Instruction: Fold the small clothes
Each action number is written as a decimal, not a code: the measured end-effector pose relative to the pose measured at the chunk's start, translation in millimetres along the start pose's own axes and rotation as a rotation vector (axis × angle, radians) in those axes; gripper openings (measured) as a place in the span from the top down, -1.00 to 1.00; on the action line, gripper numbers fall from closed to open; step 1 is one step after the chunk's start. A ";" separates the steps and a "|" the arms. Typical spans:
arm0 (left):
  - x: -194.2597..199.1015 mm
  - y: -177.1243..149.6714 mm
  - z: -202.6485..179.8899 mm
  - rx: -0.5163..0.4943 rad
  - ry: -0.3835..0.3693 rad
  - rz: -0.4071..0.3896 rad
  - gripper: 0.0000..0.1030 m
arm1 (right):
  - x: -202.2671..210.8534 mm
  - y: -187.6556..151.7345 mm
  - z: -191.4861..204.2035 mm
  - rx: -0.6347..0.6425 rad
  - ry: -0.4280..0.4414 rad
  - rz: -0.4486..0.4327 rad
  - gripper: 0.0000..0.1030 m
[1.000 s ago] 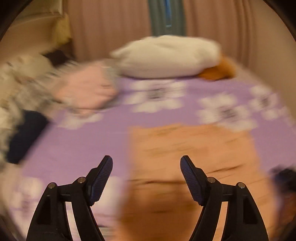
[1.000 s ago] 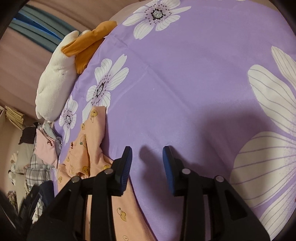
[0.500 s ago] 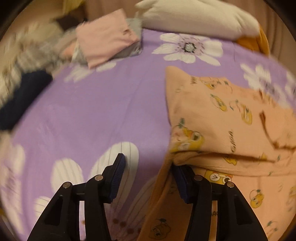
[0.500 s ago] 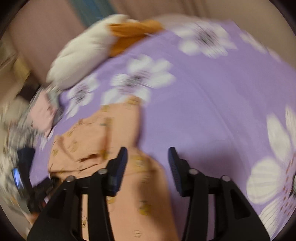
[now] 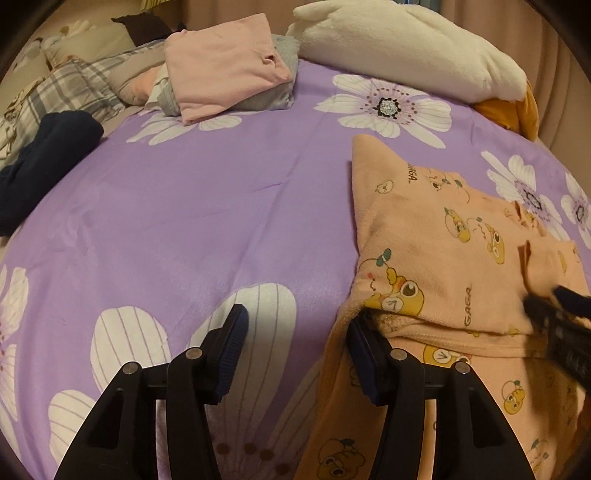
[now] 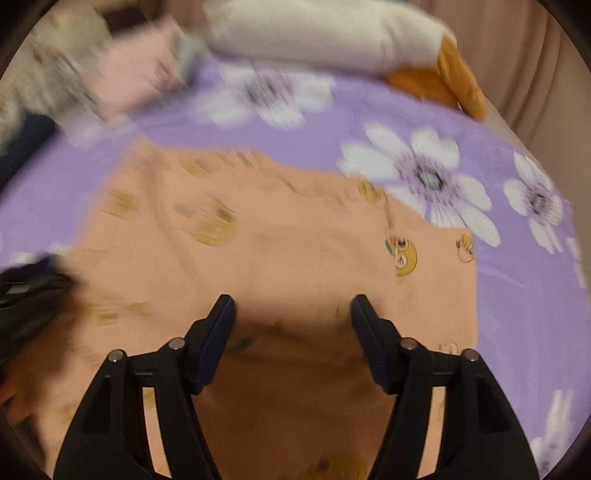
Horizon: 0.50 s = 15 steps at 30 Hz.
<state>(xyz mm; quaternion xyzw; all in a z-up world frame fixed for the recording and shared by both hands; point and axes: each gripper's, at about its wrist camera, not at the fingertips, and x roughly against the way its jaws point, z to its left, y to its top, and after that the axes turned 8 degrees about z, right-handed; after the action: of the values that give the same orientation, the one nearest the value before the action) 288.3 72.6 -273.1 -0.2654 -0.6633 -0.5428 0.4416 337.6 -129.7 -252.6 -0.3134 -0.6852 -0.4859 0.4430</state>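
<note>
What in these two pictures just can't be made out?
- Left wrist view: the right gripper is a dark smear cut off at the right edge.
- Left wrist view: the orange garment hides the tip of one left finger; whether it pinches cloth is unclear.
- Right wrist view: motion blur smears the garment's prints and the folded pile.

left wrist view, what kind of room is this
Most likely a bedroom: a bed under a purple flowered sheet, a white pillow by curtains, and folded clothes stacked beside it.
</note>
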 end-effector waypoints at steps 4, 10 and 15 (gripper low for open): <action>0.5 -1.1 0.0 0.001 0.004 -0.002 -0.13 | 8.0 1.7 -37.7 -0.240 0.155 -0.047 0.77; -0.5 0.0 1.5 0.011 -0.004 0.002 -0.15 | 12.2 -27.6 -124.7 -0.560 0.196 -0.057 0.76; 0.2 0.9 3.8 0.020 -0.016 0.005 -0.16 | 0.1 -69.0 -175.1 -0.790 0.301 -0.014 0.76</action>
<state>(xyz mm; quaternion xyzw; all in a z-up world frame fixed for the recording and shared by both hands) 287.8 76.5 -272.5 -0.2670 -0.6715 -0.5331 0.4400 331.2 -317.7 -255.6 -0.3801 -0.3759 -0.7546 0.3805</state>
